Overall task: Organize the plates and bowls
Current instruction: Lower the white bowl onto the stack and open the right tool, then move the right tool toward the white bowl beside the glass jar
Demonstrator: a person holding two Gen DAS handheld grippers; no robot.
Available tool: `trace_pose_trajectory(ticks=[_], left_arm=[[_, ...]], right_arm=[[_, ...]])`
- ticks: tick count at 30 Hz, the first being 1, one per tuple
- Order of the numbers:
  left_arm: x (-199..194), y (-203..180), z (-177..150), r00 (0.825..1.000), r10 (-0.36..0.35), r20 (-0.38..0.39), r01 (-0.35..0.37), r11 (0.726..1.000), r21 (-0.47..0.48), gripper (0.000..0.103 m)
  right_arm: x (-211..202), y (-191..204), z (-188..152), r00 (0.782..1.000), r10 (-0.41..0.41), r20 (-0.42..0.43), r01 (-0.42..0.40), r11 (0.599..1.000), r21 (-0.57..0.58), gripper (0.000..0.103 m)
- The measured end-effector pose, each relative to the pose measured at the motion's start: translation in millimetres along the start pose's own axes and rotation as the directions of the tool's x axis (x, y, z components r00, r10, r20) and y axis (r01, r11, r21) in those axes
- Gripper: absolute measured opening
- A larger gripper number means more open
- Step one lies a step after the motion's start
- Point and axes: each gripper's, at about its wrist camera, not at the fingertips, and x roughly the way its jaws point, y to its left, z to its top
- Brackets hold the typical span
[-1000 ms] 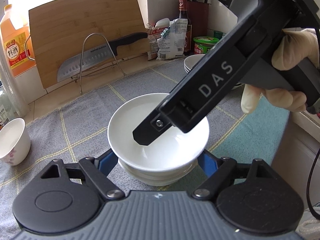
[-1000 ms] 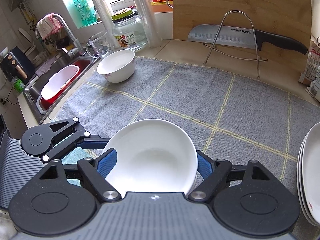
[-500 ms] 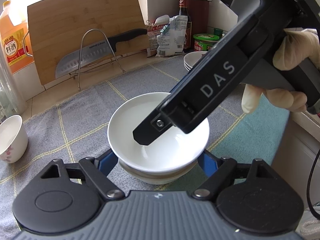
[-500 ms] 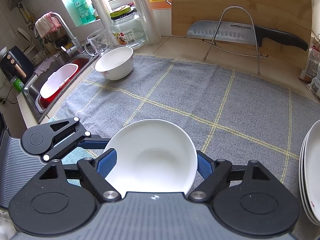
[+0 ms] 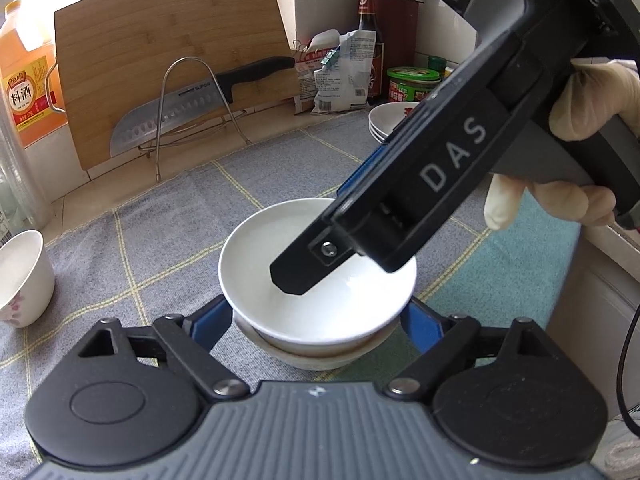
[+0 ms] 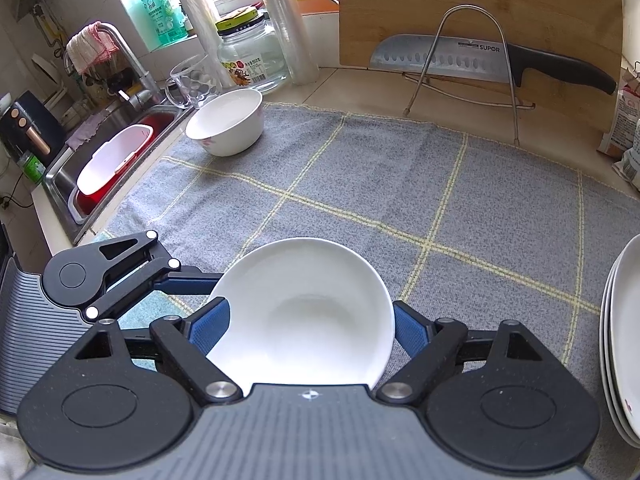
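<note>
A white bowl (image 5: 280, 264) sits nested in a second white bowl (image 5: 312, 358) on the grey checked mat (image 5: 168, 224). My left gripper (image 5: 316, 320) is open, its blue pads either side of the stack. My right gripper (image 6: 312, 328) is open around the top bowl (image 6: 304, 312); one of its fingers (image 5: 304, 268) reaches into the bowl in the left wrist view. A flowered white bowl (image 6: 226, 122) stands at the mat's far left corner, also seen in the left wrist view (image 5: 20, 276). A stack of white plates (image 6: 624, 340) stands at the right.
A cutting board (image 6: 480, 8) and a knife (image 6: 480, 58) on a wire rack lean at the back. A sink (image 6: 108, 152) with a red basin lies left. Jar, glass mug and bottles stand behind the flowered bowl. Bags, a sauce bottle and a tub (image 5: 412, 84) stand back right.
Both grippers and the bowl stack keep their places relative to each other. The views have shifted slightly, with the background sliding a little.
</note>
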Motion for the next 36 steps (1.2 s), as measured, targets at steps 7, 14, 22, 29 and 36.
trace_pose_trajectory(ticks=[7,14,22,29,36], left_arm=[[-7.7,4.6,-4.1,1.0,-0.011,0.01,0.011,1.0,-0.013,0.094],[-28.7,20.8,-13.4,1.0,0.005,0.029,-0.003,0.999,-0.052,0.095],[-49.8,63.1,-29.4,0.99,0.128,0.054,-0.119,0.981,-0.156,0.098],[-55.5,111.4,-45.4,0.967,0.251,0.049,-0.233,0.942,-0.242,0.099],[-49.4,158.1,-48.8,0.938,0.344,0.039,-0.321,0.906,-0.277,0.099]], right_arm=[[-8.6,1.8,1.5,0.999,0.002,0.045,-0.002,1.0,-0.001,0.103],[-13.2,18.9,4.0,0.997,-0.019,0.073,0.024,0.998,-0.065,0.103],[-15.5,49.3,23.7,0.995,0.001,0.1,0.016,0.986,-0.168,0.103],[0.8,73.1,52.3,0.994,-0.001,0.105,0.025,0.972,-0.233,0.103],[27.1,97.2,84.8,0.994,0.004,0.113,0.029,0.957,-0.288,0.103]])
